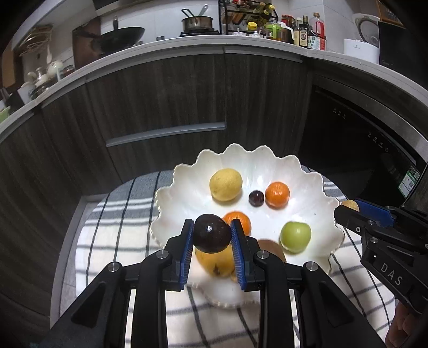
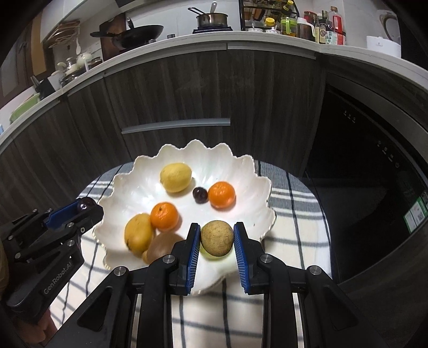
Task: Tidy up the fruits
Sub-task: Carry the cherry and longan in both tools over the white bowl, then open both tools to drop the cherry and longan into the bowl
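I see big dark wood cupboards (image 1: 160,101) behind everything, with a long white kitchen counter (image 1: 187,49) on top holding a wok (image 1: 121,36) and a small pot (image 1: 197,22).

In front is my table, covered with a checked cloth (image 1: 112,214). On the cloth sits a big white bowl (image 1: 187,171) with a wavy edge like a shell.

My left tongs (image 1: 212,235) are closed tight on a dark purple round fruit (image 1: 212,233), and it hangs over the bowl's edge at 7 o'clock. My right tongs (image 2: 217,238) are closed tight on a rough brown round fruit (image 2: 216,237), and it hangs over the bowl's edge at 5 o'clock. Both fruits are squeezed between the blue pads.

Inside the bowl, a yellow lemon (image 2: 175,177) lies at 12 o'clock. A yellow mango (image 2: 138,235) lies at 8 o'clock, touching an orange mandarin (image 2: 164,216) just beside it. A second mandarin (image 2: 221,194) sits at 2 o'clock. A green apple (image 1: 295,233) sits at 5 o'clock, partly hidden under my right tongs' fruit in the right view. A blurry brown fruit (image 2: 163,245) lies at 6 o'clock, next to the mango. The littlest one, a dark plum (image 2: 200,194), sits near the middle, between the lemon and the second mandarin.
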### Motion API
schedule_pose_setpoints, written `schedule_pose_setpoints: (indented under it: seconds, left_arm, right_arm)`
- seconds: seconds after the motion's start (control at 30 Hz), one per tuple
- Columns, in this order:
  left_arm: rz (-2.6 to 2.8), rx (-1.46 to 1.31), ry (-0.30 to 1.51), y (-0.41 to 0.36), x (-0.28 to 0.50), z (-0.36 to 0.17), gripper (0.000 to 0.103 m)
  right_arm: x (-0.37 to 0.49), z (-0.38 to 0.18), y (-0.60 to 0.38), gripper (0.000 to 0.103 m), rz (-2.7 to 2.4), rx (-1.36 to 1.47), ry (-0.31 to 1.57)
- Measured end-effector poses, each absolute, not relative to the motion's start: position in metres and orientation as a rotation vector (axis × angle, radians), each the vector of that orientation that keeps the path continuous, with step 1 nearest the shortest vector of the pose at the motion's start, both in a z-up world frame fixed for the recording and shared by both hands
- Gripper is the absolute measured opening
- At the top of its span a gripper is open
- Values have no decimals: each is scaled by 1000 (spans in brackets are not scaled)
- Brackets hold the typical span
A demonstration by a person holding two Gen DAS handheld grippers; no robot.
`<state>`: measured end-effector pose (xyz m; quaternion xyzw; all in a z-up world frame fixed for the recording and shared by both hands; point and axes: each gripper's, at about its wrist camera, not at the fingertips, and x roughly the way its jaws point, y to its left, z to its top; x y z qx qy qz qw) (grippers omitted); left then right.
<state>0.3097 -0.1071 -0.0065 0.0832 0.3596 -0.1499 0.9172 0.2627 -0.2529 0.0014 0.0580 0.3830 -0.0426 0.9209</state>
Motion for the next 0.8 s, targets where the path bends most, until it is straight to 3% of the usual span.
schedule_pose_setpoints:
  seconds: [0.67,0.73,0.8]
  left_arm:
    - [-316,172,787,-125,373,-30,28]
    - [-312,175,792,-125,374,-32,31]
    - [-304,177,791,-125,374,-33,44]
  right_arm:
    - [334,-23,-268,27,-63,123,858]
    - [336,-26,-268,27,-60,120,869]
    - [337,-26,-267,28,-65,116,870]
